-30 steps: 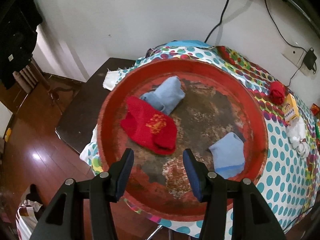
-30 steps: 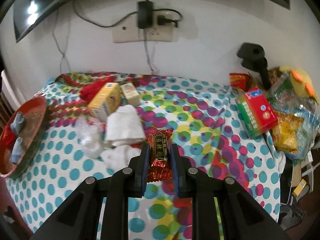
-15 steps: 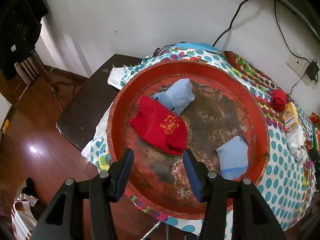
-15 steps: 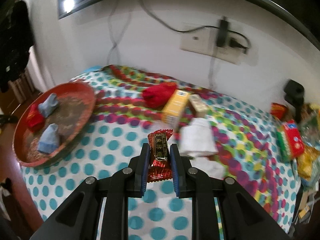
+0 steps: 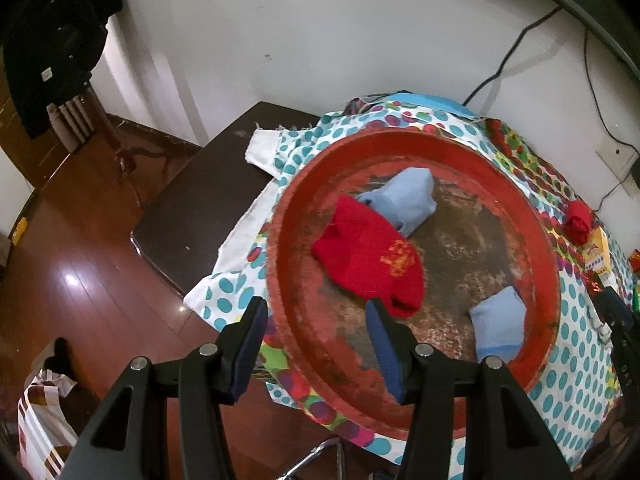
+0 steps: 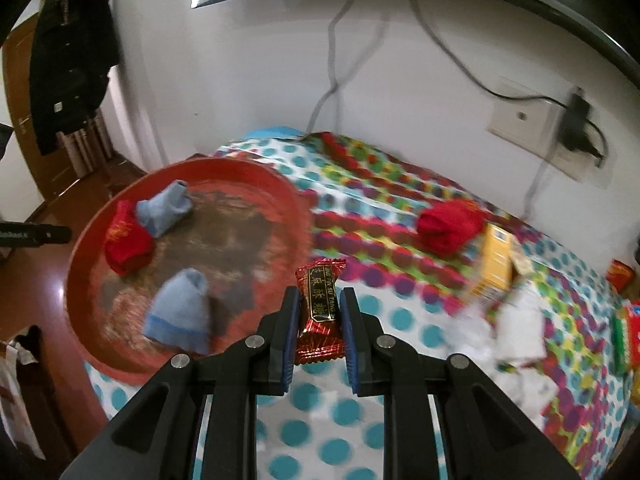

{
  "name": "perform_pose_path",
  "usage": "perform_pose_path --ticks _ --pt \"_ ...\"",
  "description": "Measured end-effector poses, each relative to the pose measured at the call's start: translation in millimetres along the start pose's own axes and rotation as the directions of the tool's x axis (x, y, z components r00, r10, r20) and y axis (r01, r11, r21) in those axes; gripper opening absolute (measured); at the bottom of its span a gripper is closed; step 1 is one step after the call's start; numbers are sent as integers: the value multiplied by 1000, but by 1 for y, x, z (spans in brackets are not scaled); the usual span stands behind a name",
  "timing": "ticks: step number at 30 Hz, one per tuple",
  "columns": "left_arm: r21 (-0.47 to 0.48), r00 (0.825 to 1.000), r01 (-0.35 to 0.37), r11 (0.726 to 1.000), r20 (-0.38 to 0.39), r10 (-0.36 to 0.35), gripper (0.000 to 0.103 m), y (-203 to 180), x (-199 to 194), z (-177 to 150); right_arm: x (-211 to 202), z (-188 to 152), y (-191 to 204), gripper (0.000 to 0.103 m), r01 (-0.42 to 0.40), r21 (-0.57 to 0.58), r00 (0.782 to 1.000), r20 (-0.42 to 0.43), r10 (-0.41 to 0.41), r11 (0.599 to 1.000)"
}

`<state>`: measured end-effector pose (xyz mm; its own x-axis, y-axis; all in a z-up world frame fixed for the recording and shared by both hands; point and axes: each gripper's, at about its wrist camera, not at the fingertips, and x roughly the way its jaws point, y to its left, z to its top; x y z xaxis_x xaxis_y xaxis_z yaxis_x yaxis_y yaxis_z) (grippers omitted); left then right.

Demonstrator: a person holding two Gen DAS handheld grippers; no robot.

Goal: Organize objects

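My right gripper [image 6: 320,294] is shut on a red candy bar [image 6: 322,320] in a foil wrapper, held above the dotted tablecloth just right of the red round tray [image 6: 76,280]. In the tray [image 5: 280,280] lie a red sock [image 5: 368,260], a blue sock [image 5: 408,200] partly under it, and a second, folded blue sock [image 5: 498,324]. My left gripper [image 5: 316,320] stands open over the tray's near left rim with nothing between its fingers. Another red sock [image 6: 448,224] rests on the cloth by the wall.
A yellow box [image 6: 496,264] and white tissues [image 6: 516,328] lie on the cloth to the right, with snack packs [image 6: 624,332] at the far right edge. A dark low table [image 5: 200,208] and wooden floor lie left of the tray. Cables hang from a wall socket [image 6: 520,120].
The right gripper has swung left with the candy bar, from the tissues to beside the tray. The left gripper has drifted left, so the tray sits further right in its view.
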<state>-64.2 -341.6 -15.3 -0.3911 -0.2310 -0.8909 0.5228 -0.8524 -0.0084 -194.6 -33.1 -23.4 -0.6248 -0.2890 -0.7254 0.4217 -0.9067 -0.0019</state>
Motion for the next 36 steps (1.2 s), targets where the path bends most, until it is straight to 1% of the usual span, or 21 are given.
perform_pose_path --ticks 8,14,21,28,30,31,33,34,36 --pt "-32 1000 -8 999 -16 8 52 16 6 1 25 22 66 19 -77 -70 997 -21 76 995" --pt "-54 1000 -7 999 -23 6 52 24 9 2 42 24 107 19 -118 -119 992 -56 112 986" --pt "-54 1000 -1 999 -24 0 52 26 9 2 61 20 136 19 -152 -138 986 -95 139 979" --pt "-42 1000 4 999 -31 -5 52 22 11 1 73 19 149 19 -155 -151 983 -119 138 976" --pt "-40 999 5 999 -33 -6 52 20 12 1 74 18 150 21 -155 -155 983 -126 136 976" --pt "-36 999 5 999 -33 -6 52 19 12 1 73 18 150 24 -148 -157 984 -120 130 977" --pt "-32 999 7 999 -33 -9 52 18 11 1 68 18 149 44 -150 -155 985 -106 135 976" --pt "-31 999 9 999 -32 -10 52 17 10 1 63 18 147 47 -139 -156 988 -92 125 978" --pt "-23 999 11 1000 -33 -12 52 14 10 0 55 18 142 49 -140 -149 989 -78 130 979"
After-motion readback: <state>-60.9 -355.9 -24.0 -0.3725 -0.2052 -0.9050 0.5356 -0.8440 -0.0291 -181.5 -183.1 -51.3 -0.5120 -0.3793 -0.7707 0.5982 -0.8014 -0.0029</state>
